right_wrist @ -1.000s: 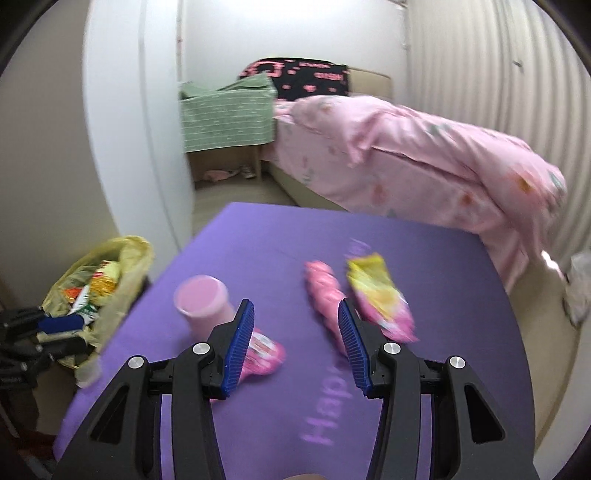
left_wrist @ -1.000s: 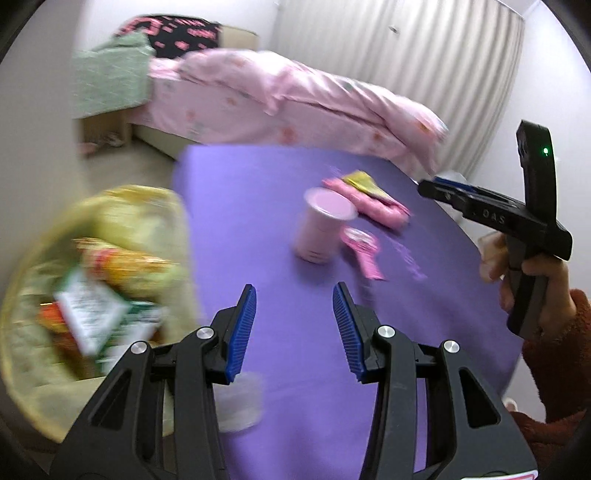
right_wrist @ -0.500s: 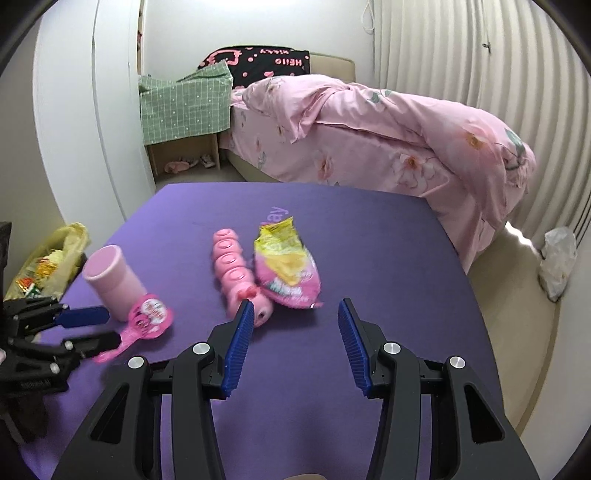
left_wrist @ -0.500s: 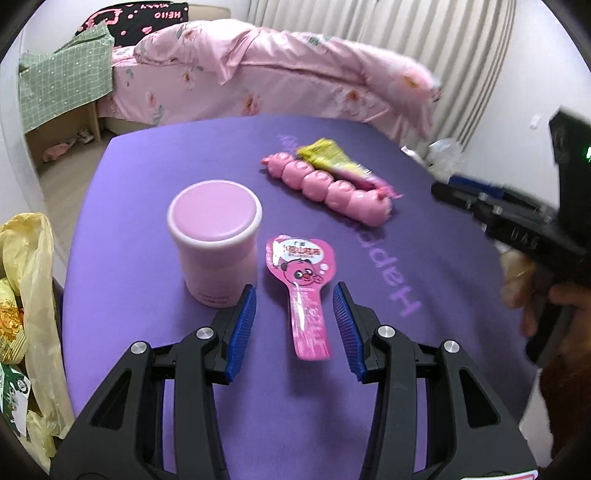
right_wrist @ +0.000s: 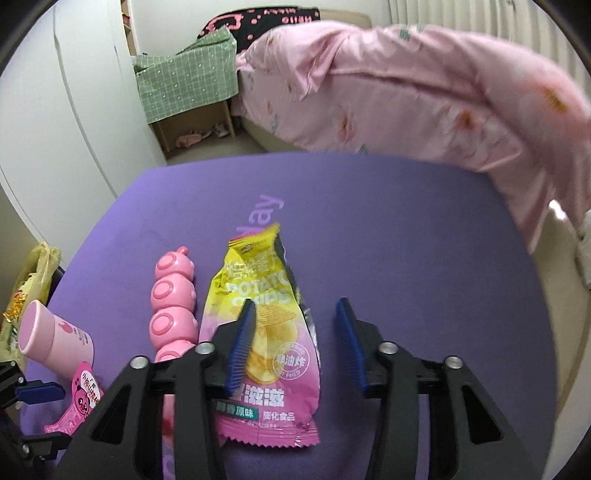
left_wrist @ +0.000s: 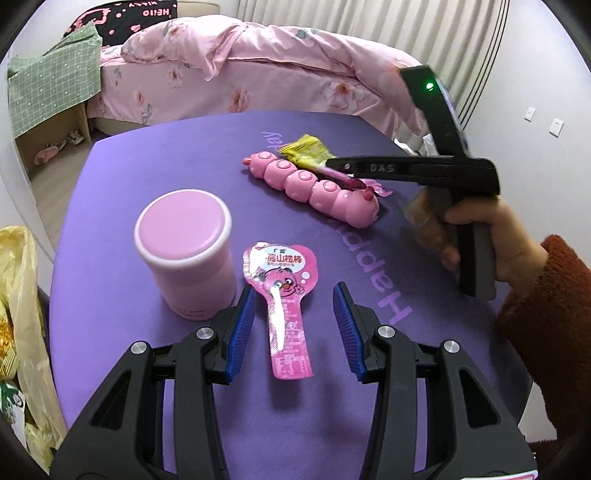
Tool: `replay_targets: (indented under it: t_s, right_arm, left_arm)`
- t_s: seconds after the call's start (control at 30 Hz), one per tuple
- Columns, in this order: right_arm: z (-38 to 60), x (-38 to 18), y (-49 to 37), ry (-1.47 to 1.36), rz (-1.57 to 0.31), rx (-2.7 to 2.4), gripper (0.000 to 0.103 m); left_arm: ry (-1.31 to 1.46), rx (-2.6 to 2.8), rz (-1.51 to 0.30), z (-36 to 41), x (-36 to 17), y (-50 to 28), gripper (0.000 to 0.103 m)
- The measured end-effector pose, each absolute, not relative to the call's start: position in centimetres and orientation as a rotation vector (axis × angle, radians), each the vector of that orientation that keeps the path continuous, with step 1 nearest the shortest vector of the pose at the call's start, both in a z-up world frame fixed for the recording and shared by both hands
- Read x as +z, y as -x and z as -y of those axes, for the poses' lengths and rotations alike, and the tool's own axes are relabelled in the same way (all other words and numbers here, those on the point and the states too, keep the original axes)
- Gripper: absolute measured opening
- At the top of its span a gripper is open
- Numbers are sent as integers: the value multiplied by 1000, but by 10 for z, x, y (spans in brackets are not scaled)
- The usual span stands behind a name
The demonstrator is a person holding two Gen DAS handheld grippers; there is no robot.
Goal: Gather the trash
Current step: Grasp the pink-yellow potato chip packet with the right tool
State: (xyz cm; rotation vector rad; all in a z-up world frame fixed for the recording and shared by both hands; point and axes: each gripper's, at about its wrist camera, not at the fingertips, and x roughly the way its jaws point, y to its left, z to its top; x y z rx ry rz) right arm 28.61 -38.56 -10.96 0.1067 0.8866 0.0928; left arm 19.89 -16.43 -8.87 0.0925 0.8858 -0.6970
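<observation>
Moved in over half a second: left gripper (left_wrist: 293, 328) now lower and closer, blue pads spread wide either side of the pink spoon-shaped candy wrapper (left_wrist: 284, 306), gripping nothing; right gripper (right_wrist: 295, 347) advanced over the potato chip bag (right_wrist: 266, 325), likewise gaping and holding nothing, left pad above the bag's middle, right pad over bare cloth. Wrapper flat on the purple tablecloth (left_wrist: 147, 155), round head just beside the base of the upright pink cup (left_wrist: 186, 254), tail pointing back between the pads. Beyond, a pink caterpillar-shaped toy (left_wrist: 314, 184) lying diagonally, touching the chip bag along one side. Seen from the left wrist, right gripper marked "DAS", green light lit, held in the right hand (left_wrist: 476, 236), red fuzzy sleeve at the wrist. Open cloth to the bag's right up to the table's rounded edge; more bare cloth behind the toy toward the far edge. Off the table's left edge, a yellow trash bag (left_wrist: 18, 295) with wrappers inside. Legible print: "POTATO CHIPS" and a round "FRIED" seal on the bag, with Chinese characters; Chinese characters and a cartoon face on the wrapper; pale "Happ" and "ay" on the cloth; "HELLO" on a black cushion (left_wrist: 122, 14) at the head of the pink-quilted bed (left_wrist: 258, 74).
</observation>
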Motion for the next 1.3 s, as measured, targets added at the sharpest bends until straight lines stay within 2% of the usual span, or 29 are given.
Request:
replay_targets:
  t_s: [0.1, 0.17, 0.27, 0.8, 1.0, 1.1, 1.13, 1.17, 1.23, 1.3]
  right_arm:
    - [387, -109, -285, -113, -890, 107, 34]
    - [385, -109, -281, -101, -906, 112, 19]
    - [381, -106, -270, -51, -909, 102, 8]
    - [395, -76, -175, -171, -759, 1, 5]
    - [388, -77, -159, -118, -759, 9, 5]
    - [388, -79, -160, -103, -759, 0, 7]
    - [390, -80, -164, -117, -761, 13, 12]
    - [392, -81, -168, -131, -758, 26, 29]
    - [395, -83, -176, -151, -752, 49, 53]
    - [397, -89, -190, -147, -786, 54, 53]
  left_arm:
    - [-76, -714, -900, 166, -90, -202, 41]
    - [-66, -731, -902, 166, -90, -203, 41]
    - [-52, -762, -898, 165, -88, -204, 41]
    - [-82, -662, -858, 157, -89, -203, 41]
    - [-110, -649, -882, 163, -93, -205, 42]
    - [-106, -663, -895, 165, -94, -204, 42]
    - [-107, -669, -890, 165, -93, -202, 42]
    - [-109, -674, -884, 164, -92, -200, 42]
    - [-107, -681, -879, 162, -89, -198, 42]
    - [-103, -677, -872, 157, -88, -198, 42]
